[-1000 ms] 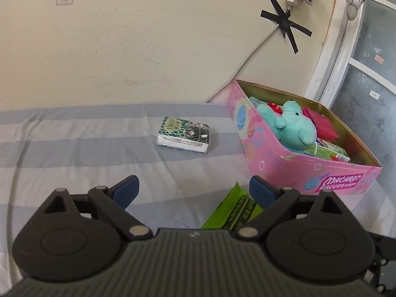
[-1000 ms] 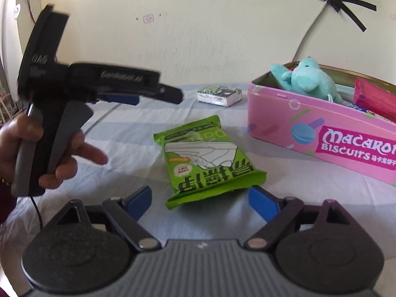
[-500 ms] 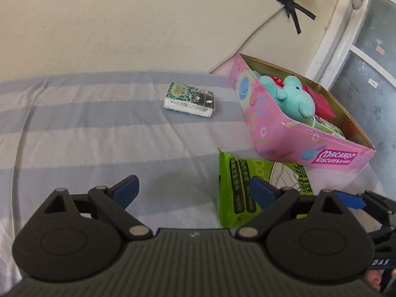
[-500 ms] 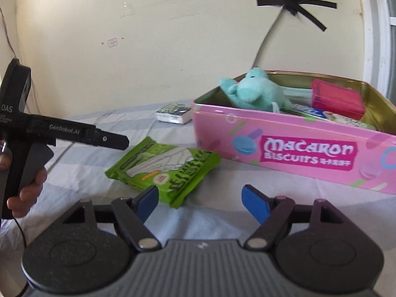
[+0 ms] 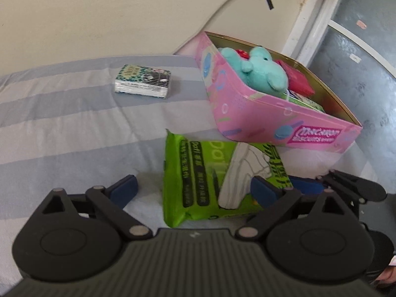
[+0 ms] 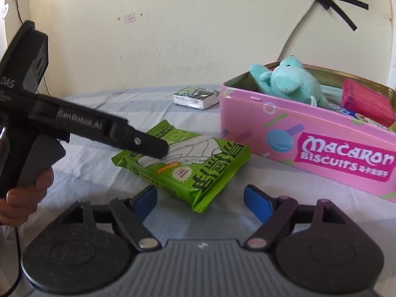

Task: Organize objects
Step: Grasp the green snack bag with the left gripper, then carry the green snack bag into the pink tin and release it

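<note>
Grippers over the green snack packet, neither one gripping it.

Your left gripper (image 5: 194, 189) stands wide over the green snack packet (image 6: 183, 160), which lies flat on the striped sheet (image 5: 61, 123) just in front of the pink biscuit tin (image 6: 309, 143). Your right gripper (image 6: 200, 199) has just been closing, its jaws half-narrowed with the packet's near corner between them but the pads not pressing on it. A teal plush toy (image 5: 262, 70) sits in the tin; a small patterned pack (image 5: 143, 84) lies apart near the wall.
</note>
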The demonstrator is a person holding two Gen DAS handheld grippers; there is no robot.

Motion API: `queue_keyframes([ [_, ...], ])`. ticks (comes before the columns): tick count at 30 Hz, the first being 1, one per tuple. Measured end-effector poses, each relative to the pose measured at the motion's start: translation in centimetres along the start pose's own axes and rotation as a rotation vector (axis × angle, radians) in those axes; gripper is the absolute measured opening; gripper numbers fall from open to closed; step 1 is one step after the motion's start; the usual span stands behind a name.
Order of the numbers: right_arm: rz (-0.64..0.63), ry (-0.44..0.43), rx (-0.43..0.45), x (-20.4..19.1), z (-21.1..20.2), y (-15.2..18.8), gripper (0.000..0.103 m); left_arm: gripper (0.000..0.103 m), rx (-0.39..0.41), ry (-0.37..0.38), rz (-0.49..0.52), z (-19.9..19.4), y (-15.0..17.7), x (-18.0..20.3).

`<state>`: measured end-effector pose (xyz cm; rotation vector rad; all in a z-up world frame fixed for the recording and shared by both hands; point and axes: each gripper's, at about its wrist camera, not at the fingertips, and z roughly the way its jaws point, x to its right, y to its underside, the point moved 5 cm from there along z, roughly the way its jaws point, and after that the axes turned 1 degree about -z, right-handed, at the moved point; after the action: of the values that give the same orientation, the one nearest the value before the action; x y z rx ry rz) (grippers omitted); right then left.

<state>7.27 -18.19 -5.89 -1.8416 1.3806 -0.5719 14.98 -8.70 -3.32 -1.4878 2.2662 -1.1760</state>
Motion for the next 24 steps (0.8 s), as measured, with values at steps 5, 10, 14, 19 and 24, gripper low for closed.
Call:
queue_keyframes([
  [5,-0.042,-0.005,0.030,-1.2,-0.8,-0.1,0.047,0.084,0.003,0.031,0.115,-1.2,0.7,3.5],
  [10,-0.008,-0.012,0.109,-0.5,-3.9,-0.5,0.047,0.083,0.053,0.083,0.119,-3.5,-0.5,5.1],
  [14,-0.032,0.033,0.196,0.4,-6.9,-2.0,0.047,0.083,0.110,0.105,0.158,-4.3,-2.7,7.7],
  [19,-0.031,0.107,0.244,4.5,-9.4,-4.0,0.047,0.083,0.123,0.148,0.210,-2.0,-6.1,11.3],
  [24,-0.004,0.170,0.234,10.3,-9.7,-5.4,0.047,0.083,0.097,0.179,0.238,2.5,-8.9,14.7],
])
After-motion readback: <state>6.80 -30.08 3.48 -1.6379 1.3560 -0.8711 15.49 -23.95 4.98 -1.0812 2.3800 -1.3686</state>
